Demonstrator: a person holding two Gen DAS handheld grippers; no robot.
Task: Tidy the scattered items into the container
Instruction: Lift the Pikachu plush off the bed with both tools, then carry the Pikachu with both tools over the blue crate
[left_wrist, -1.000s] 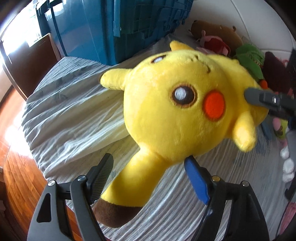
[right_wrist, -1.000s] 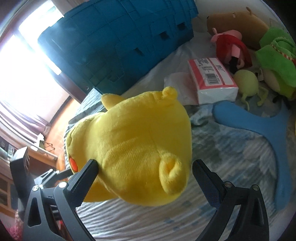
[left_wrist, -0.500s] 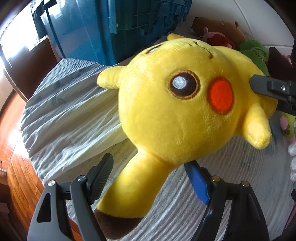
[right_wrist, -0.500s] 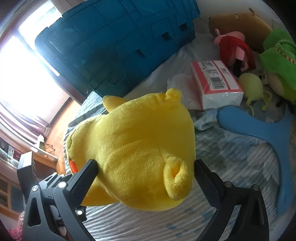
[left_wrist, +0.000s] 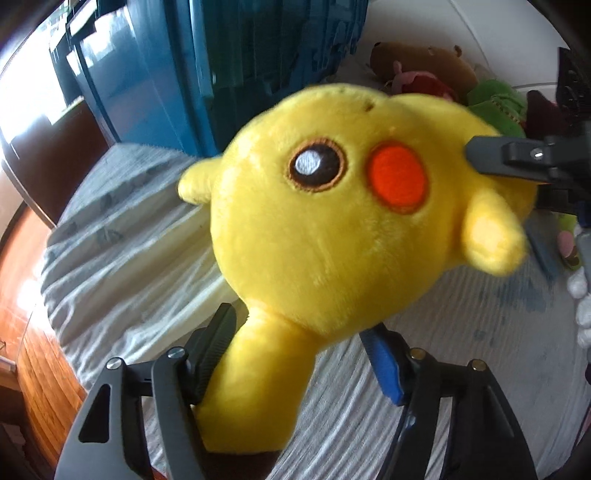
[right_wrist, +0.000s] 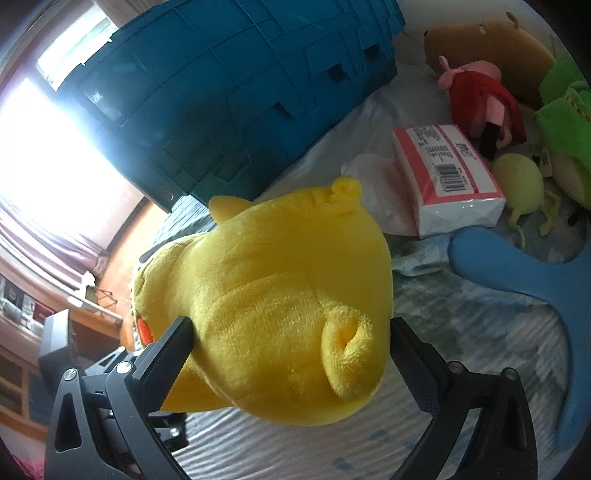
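A yellow plush (left_wrist: 325, 236) with a red cheek hangs above the bed. My right gripper (right_wrist: 291, 325) is shut on its body (right_wrist: 280, 314), one finger pressed into each side; one of these fingers (left_wrist: 498, 158) shows in the left wrist view. My left gripper (left_wrist: 297, 325) is closing around the plush's long ear (left_wrist: 255, 387). The left finger touches the ear and the blue pad (left_wrist: 386, 365) stands a little apart from it. The blue container (left_wrist: 240, 74) (right_wrist: 240, 92) stands behind the plush on the bed.
The grey striped bed sheet (left_wrist: 122, 240) lies under everything, with wooden floor (left_wrist: 33, 369) past its left edge. A tissue pack (right_wrist: 447, 177), a pig plush in red (right_wrist: 484, 99), a brown plush (right_wrist: 484, 40), a green plush (right_wrist: 565, 122) and a flat blue toy (right_wrist: 535, 280) lie at the right.
The plush has come up nearer to both cameras. My left gripper's fingers have narrowed around the ear and sit closer to the head. The right gripper keeps its hold.
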